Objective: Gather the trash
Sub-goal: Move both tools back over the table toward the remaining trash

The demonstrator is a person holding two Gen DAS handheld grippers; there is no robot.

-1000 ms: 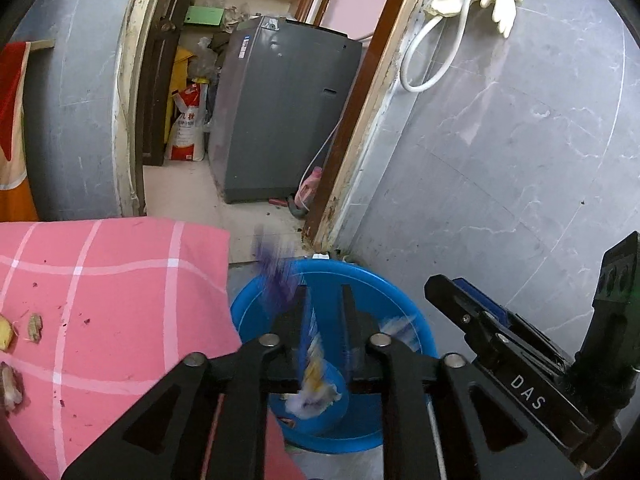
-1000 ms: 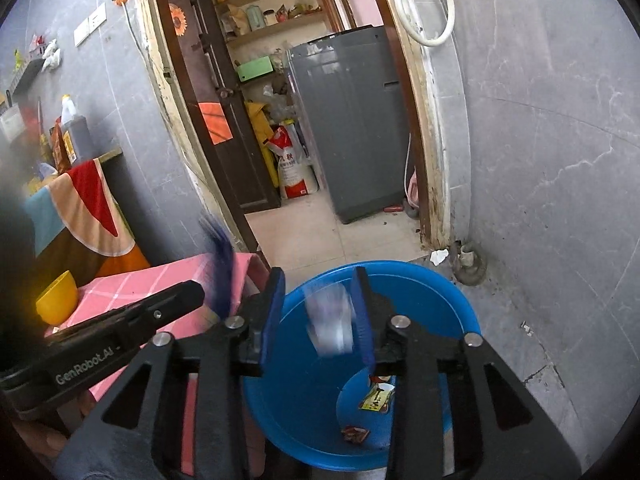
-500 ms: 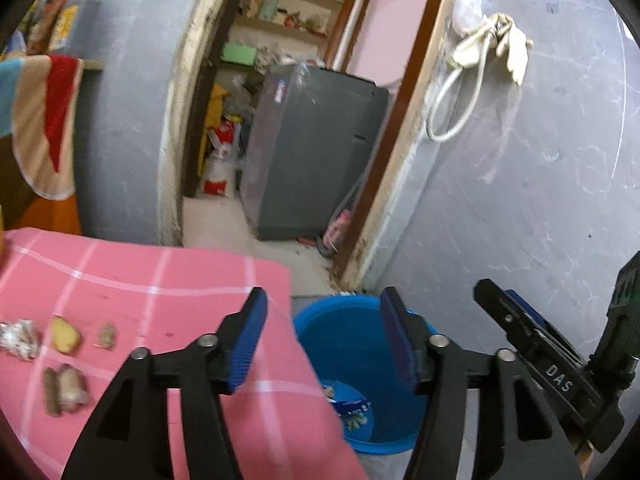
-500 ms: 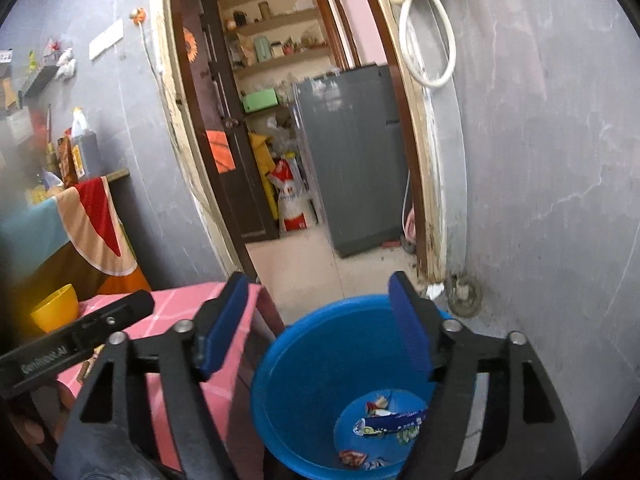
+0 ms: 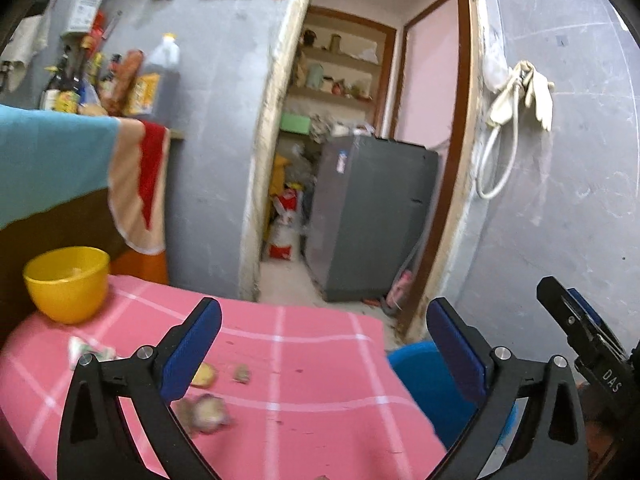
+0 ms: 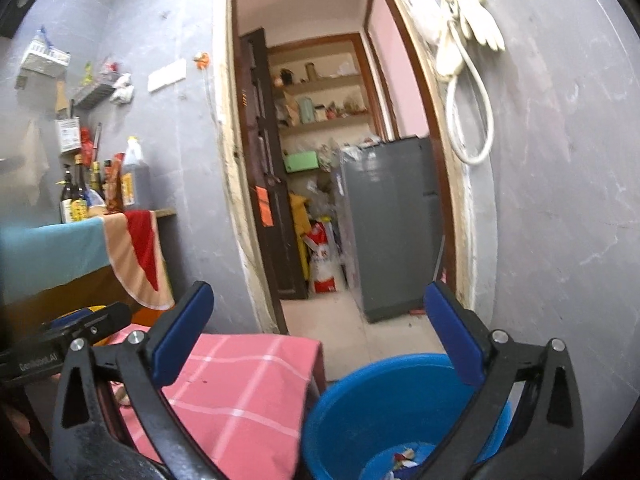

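- Left gripper (image 5: 324, 344) hangs above the pink checked tablecloth (image 5: 312, 360), jaws opening wide with nothing between them.
- The leftover scraps (image 5: 208, 407) lie on the cloth low and to the left of the gap, beside the left finger (image 5: 192, 350): a blurred clump toward the near edge, two smaller bits just beyond it, and a pale crumpled piece (image 5: 86, 350) further left, in front of the yellow bowl (image 5: 66, 282) at the far left corner.
- No long axis to read on the clump; it looks roundish and is smeared by blur.
- Right gripper (image 6: 318, 334) straddles the table's right edge and the blue bucket (image 6: 360, 400), jaws opening too, nothing between them. Wrappers (image 6: 404, 456) sit in the bucket's bottom.
- In my judgement the left hand is nearer the scraps; the right is over the bucket, well apart from them.
- Pose: both grippers point a little below level, toward the doorway. The left would need to tip down and shift left to put the clump between its fingers.
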